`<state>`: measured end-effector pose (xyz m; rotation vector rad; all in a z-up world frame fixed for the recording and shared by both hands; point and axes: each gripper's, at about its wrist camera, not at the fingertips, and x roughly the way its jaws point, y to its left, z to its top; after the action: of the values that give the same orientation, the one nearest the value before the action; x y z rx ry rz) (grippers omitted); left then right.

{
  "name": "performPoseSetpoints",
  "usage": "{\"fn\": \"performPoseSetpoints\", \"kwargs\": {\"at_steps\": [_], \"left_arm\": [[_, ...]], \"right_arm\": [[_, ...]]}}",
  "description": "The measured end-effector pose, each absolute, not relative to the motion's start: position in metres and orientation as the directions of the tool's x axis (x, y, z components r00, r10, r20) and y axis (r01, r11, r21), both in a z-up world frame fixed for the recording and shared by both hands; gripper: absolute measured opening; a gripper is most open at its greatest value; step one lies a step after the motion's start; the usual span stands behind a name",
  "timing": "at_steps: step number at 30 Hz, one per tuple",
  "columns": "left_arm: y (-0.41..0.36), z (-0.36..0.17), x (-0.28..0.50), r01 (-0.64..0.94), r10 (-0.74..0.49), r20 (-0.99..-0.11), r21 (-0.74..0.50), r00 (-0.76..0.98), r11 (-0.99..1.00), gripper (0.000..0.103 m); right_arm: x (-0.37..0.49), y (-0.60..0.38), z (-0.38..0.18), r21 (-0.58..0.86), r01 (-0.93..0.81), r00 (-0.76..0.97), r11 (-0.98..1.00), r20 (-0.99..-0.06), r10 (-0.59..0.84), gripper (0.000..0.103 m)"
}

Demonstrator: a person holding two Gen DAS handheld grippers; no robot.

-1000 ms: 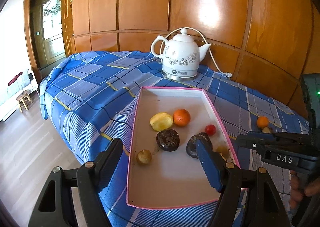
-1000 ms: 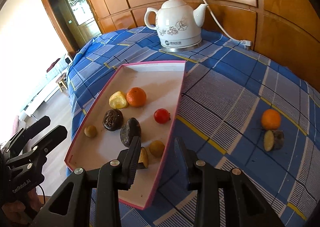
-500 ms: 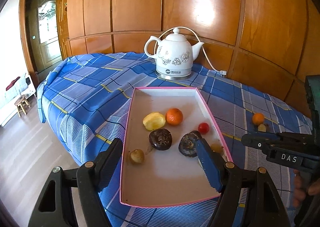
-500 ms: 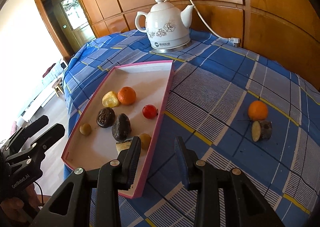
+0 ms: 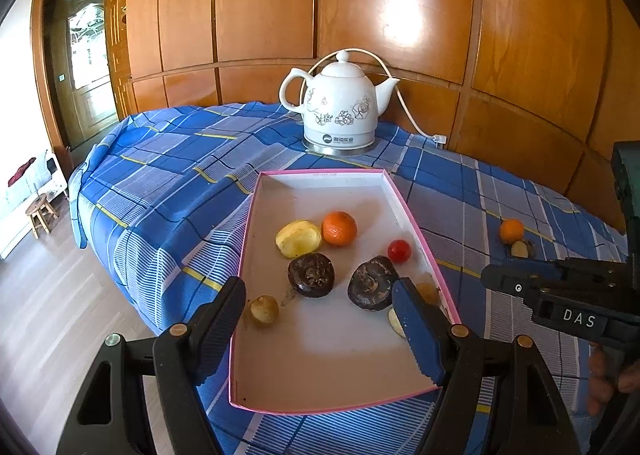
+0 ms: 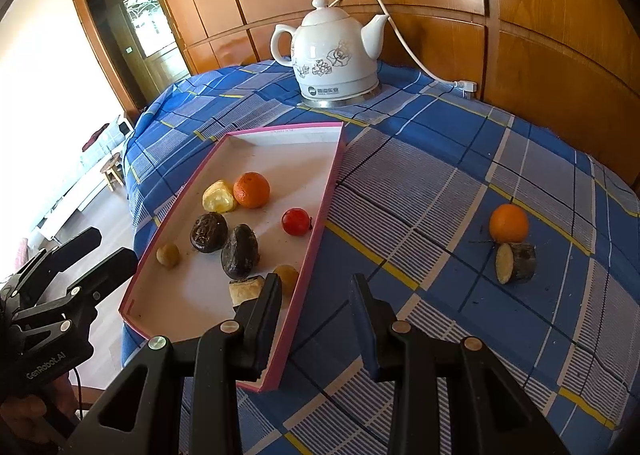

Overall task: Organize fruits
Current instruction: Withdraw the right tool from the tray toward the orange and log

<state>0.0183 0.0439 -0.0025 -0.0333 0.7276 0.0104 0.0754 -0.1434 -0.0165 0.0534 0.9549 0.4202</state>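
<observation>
I hold my right claw [image 6: 316, 311] narrow and empty, the left claw [image 5: 320, 319] wide over the tray [image 6: 320, 195], since the loose orange [image 6: 509, 223] waits ahead-right on the tabletop.

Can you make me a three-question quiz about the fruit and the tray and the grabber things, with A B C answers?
1. Where is the white kettle?
A. behind the tray
B. inside the tray
C. on the floor

2. How many oranges are there in all?
A. one
B. two
C. four

3. What is the right gripper holding?
A. the red fruit
B. the kettle
C. nothing

Answers:
1 A, it stands on the blue cloth beyond the far rim of the pink tray.
2 B, one orange in the tray, one orange on the cloth.
3 C, there is only empty space between its fingers.
</observation>
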Motion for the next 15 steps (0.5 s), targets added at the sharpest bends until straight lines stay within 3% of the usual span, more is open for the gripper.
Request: {"fn": "performPoseSetpoints", "kwargs": {"at_steps": [15], "left_arm": [[0.033, -0.007, 0.02, 0.01, -0.017, -0.678, -0.014, 0.735, 1.0, 0.076]], "right_arm": [[0.073, -0.155, -0.013, 0.2, -0.319, 0.517, 0.926, -0.783, 0.347, 0.035]]}}
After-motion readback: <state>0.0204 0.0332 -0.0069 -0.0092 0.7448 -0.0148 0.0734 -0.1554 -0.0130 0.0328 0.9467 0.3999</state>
